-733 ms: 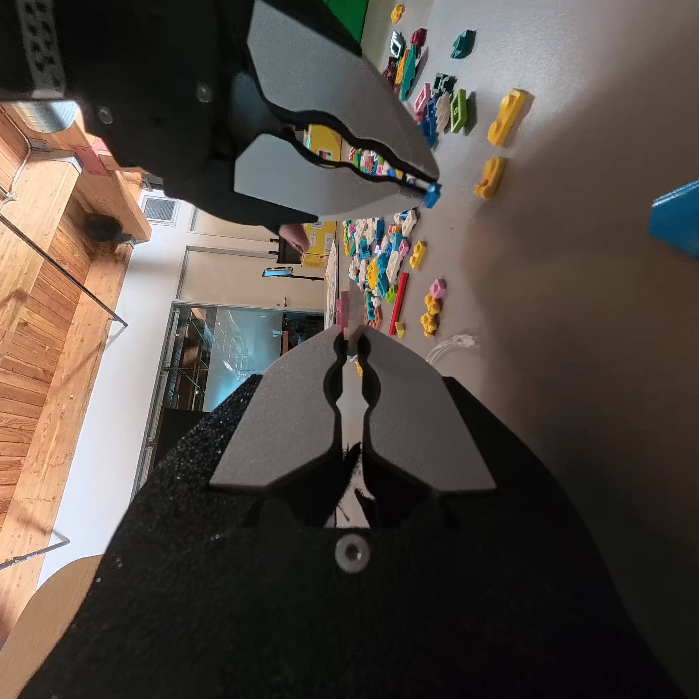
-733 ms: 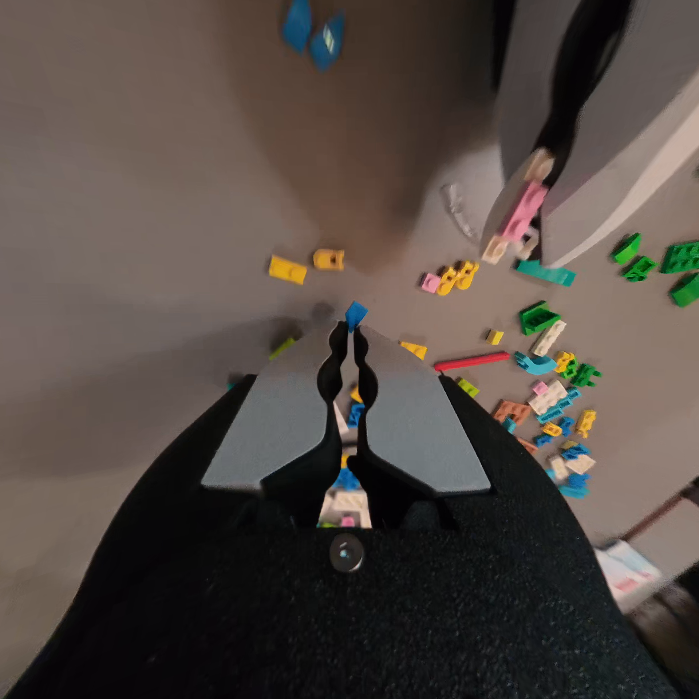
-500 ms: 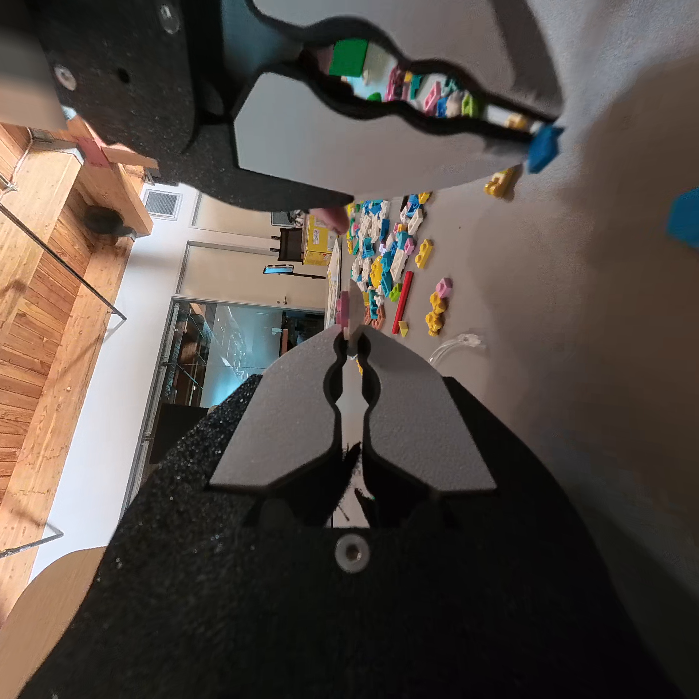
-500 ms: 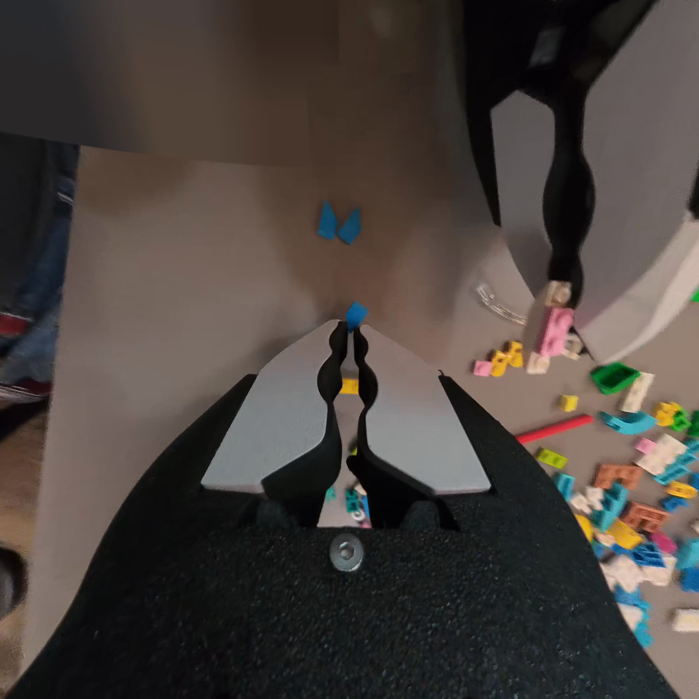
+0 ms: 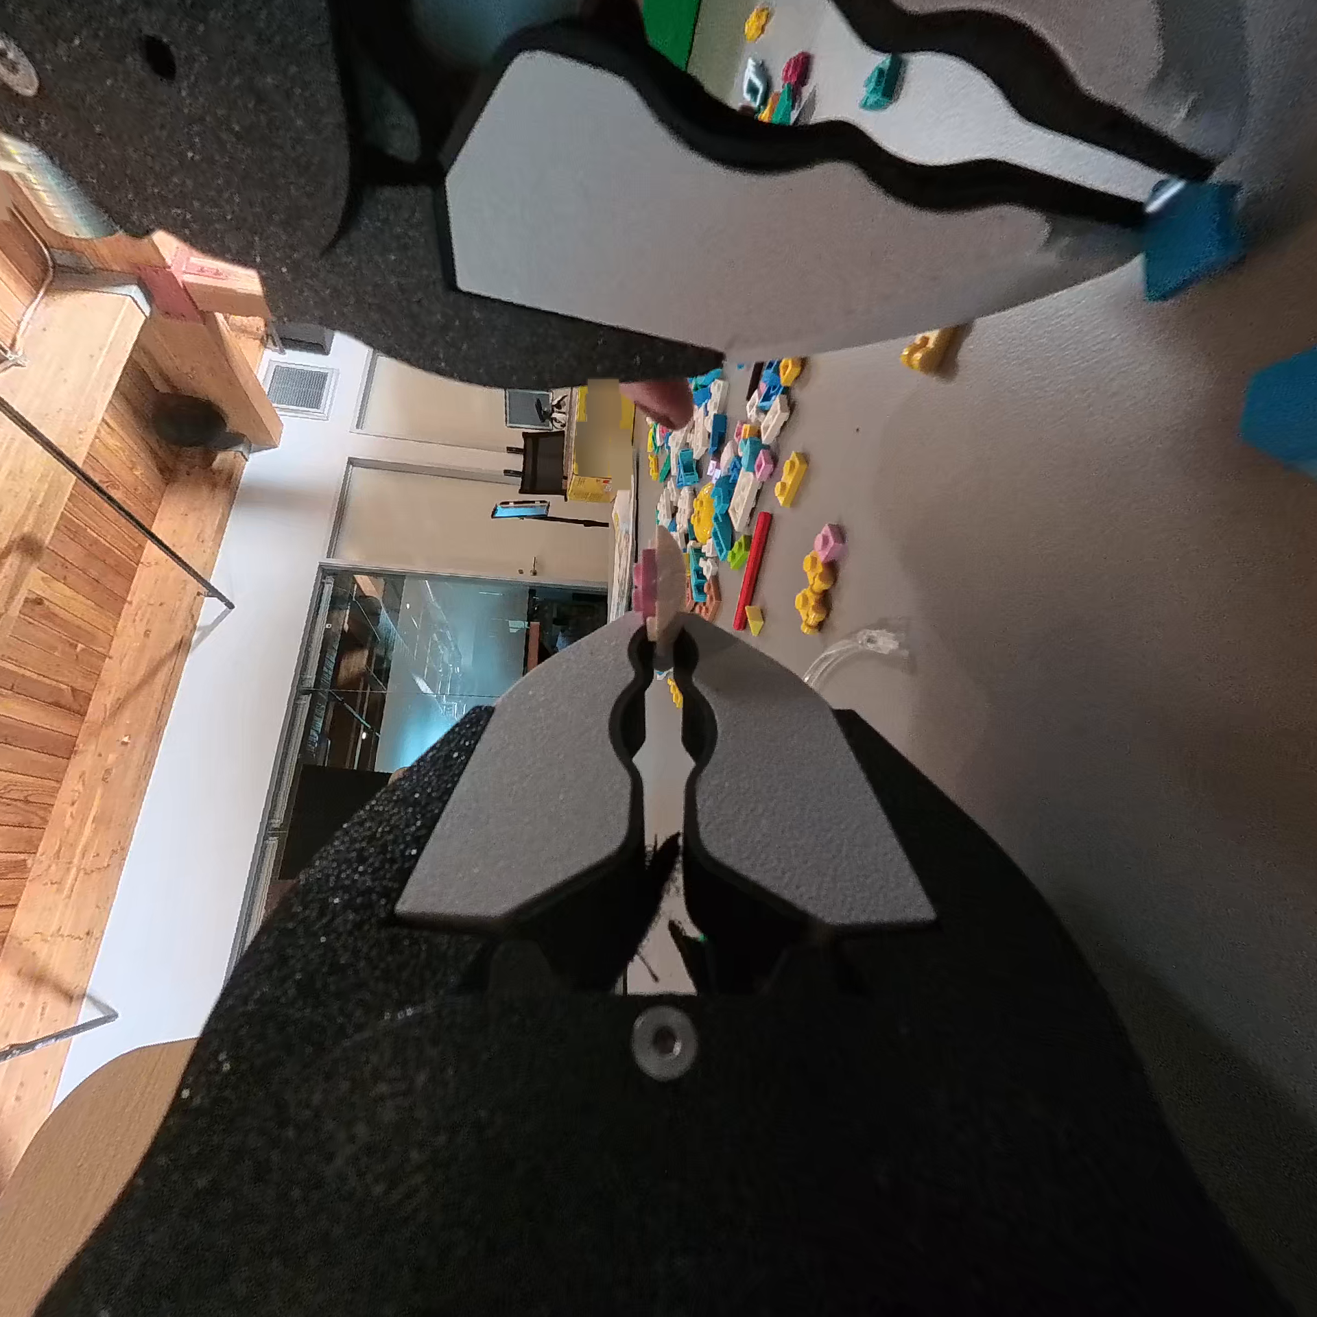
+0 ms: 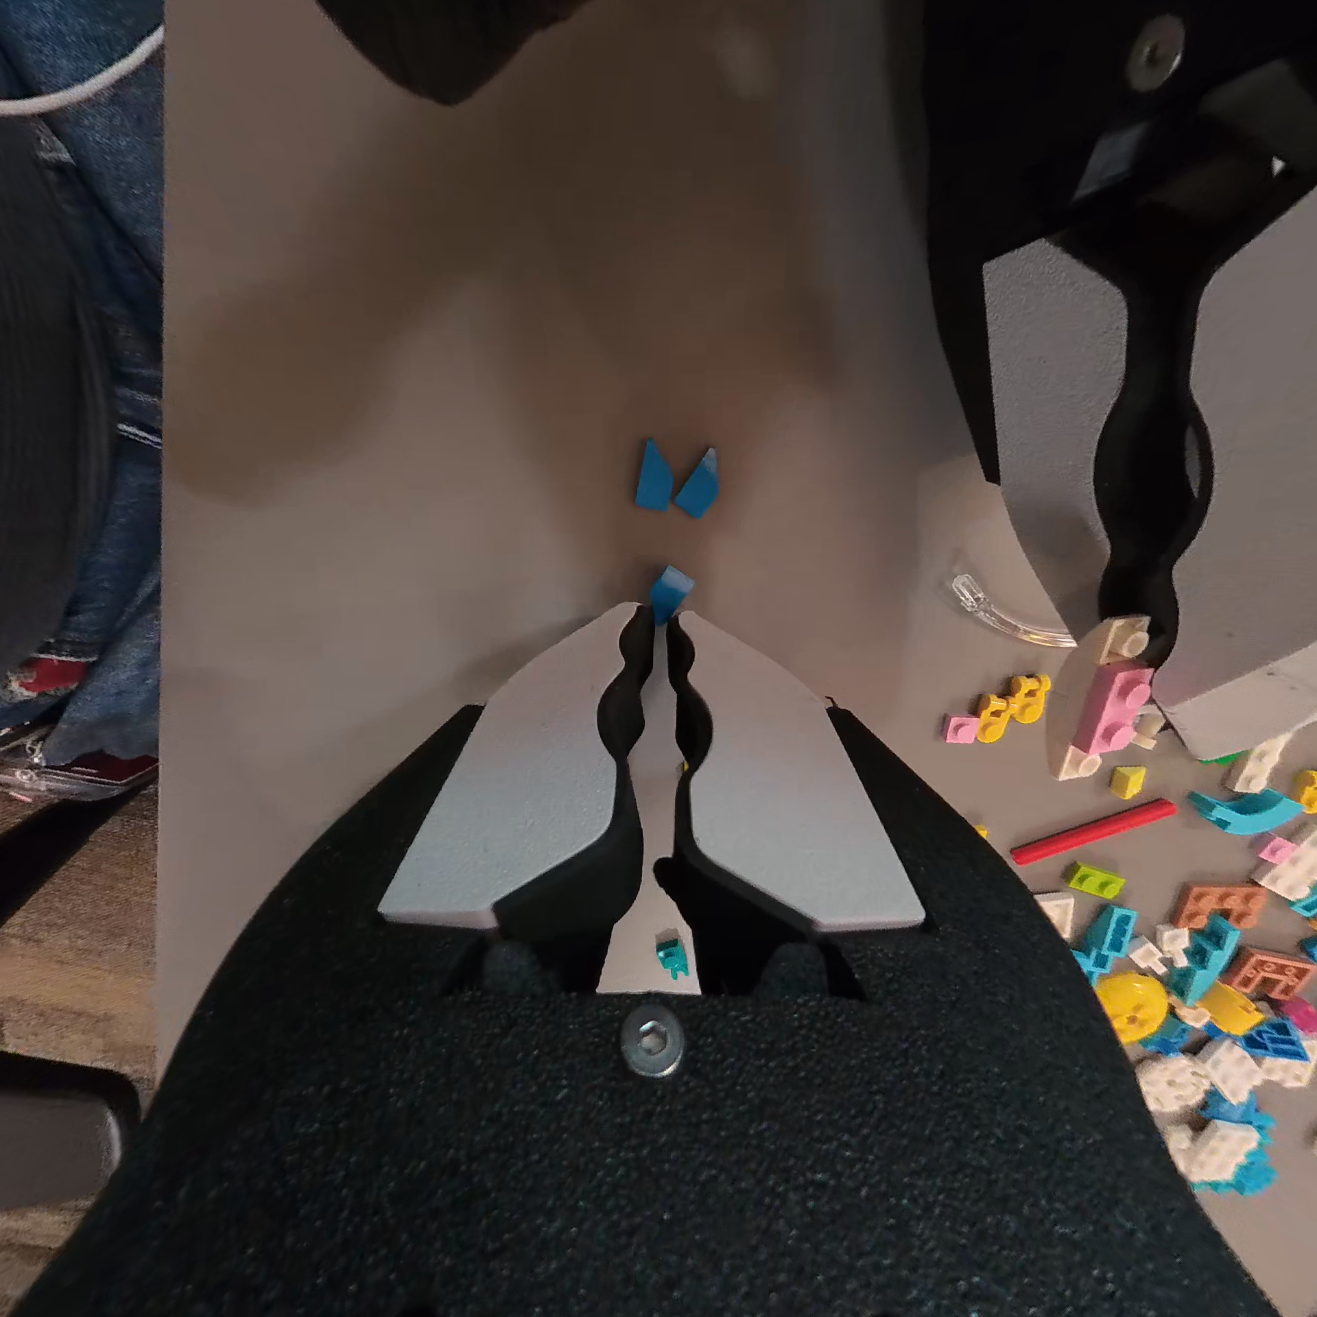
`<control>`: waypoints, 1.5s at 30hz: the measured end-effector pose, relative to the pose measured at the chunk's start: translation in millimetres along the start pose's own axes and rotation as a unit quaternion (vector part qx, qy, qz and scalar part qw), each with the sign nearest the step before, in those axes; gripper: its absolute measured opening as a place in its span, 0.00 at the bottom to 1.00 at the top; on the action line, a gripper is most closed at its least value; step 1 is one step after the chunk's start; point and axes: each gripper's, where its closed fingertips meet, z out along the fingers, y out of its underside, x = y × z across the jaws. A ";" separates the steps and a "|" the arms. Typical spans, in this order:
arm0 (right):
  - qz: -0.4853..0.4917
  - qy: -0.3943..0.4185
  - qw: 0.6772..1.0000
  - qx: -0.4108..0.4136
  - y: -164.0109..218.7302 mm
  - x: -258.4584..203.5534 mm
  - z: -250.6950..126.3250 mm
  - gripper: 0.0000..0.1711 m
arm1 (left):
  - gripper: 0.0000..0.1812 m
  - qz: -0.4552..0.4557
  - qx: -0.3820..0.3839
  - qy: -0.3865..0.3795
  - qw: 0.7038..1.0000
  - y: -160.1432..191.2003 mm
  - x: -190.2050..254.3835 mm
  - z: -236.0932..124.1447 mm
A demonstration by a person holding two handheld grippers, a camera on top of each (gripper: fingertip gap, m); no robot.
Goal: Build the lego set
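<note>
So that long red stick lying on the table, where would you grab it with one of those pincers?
Probably near the middle of the red stick, coming straight down from above with the fingers closing across its thin width. It lies flat on the grey table, with open table on its near long side, though a small lime piece sits close on the other.

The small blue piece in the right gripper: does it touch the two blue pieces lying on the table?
Apart. The right wrist view shows the small blue piece pinched in the right gripper, with bare table between it and the two blue pieces.
</note>
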 end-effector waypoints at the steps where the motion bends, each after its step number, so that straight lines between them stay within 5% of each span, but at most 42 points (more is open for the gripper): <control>1: -0.002 0.001 1.000 0.000 0.2 -0.1 0.7 0.02 | 0.02 0.000 0.000 0.001 1.000 0.1 0.1 0.0; 30: 0.095 0.042 0.993 0.056 -4.9 -4.6 0.5 0.12 | 0.02 0.001 0.000 0.004 1.000 0.1 1.1 0.3; 45: 0.092 0.071 0.991 0.061 -9.7 -0.5 4.6 0.05 | 0.02 0.000 0.000 0.007 1.000 0.0 2.2 0.7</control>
